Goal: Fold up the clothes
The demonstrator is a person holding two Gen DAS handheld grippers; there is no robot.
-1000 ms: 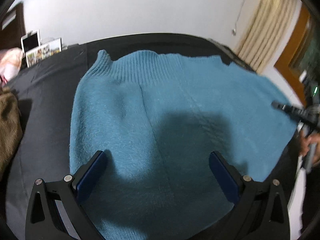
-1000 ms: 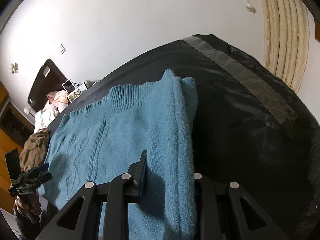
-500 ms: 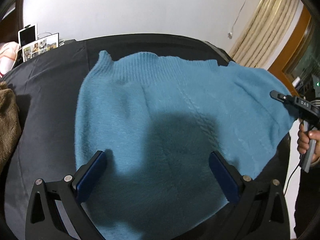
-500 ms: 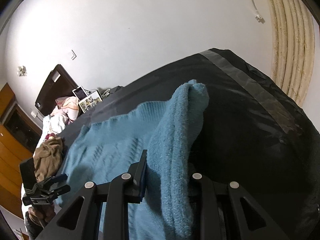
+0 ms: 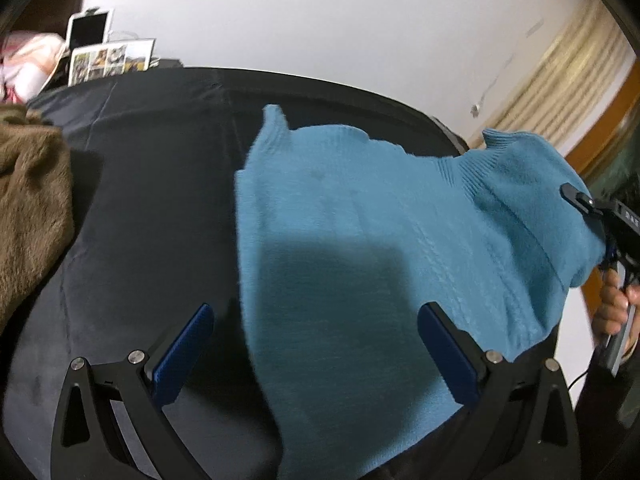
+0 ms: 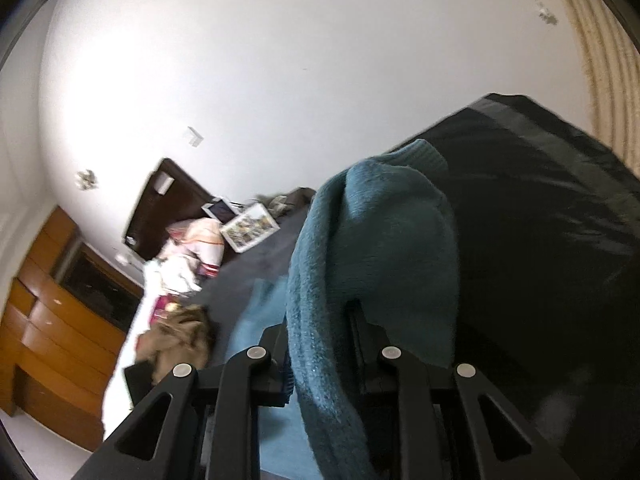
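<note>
On the black cloth-covered tabletop (image 5: pixel 140 208) lies the soft teal knit sweater (image 5: pixel 340 240); right hand-held gripper (image 6: pixel 320 364) clamps its lifted edge, left hand-held gripper (image 5: pixel 316 344) hovers spread, empty. Fabric looks limp, stretchy (grab ribbed hem or edge).

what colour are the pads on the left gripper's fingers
Dark blue pads, clearest in the left wrist view.

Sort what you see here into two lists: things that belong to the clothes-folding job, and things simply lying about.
Part of the job:
blue sweater
right gripper, shut on the sweater's edge and lifting it
left gripper, open over the sweater
black cloth surface

Lying about:
brown garment
photo sheet
tablet
pink and white bedding
</note>
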